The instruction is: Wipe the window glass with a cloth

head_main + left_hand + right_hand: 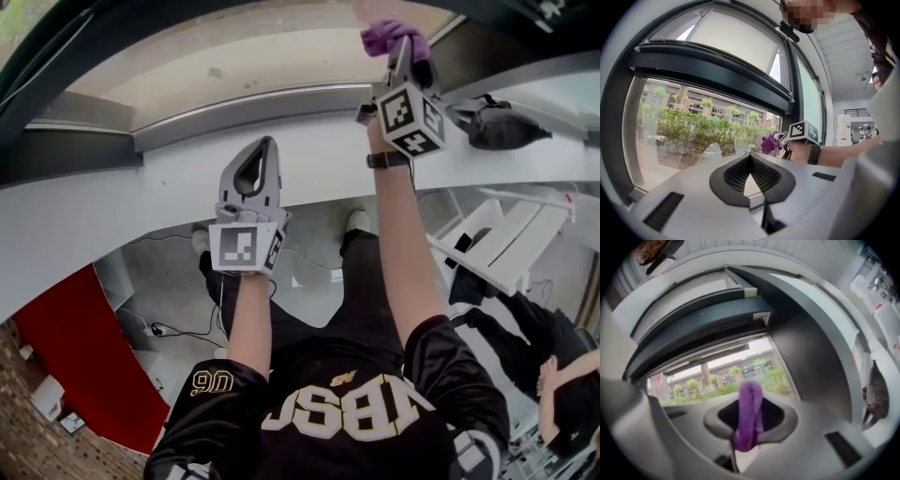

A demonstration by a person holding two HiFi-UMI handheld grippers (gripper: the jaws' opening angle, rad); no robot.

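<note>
Head view showed us the window glass [262, 47] above the white sill [141, 197]. Our left gripper [251, 173] hung low over the sill, jaws closed together, empty. Our right gripper [401, 56] stood higher at the pane's corner, jaws clamped on the bunched purple cloth [394, 36]; we could not tell if it touched the glass.

Blk bag [504, 127], red panel [80, 361], shrubs [693, 126] outside

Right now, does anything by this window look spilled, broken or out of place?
Nothing stands out. The purple cloth is pinched in the right gripper, up near the window glass; the left gripper is shut and empty. No spill or damage shows.
</note>
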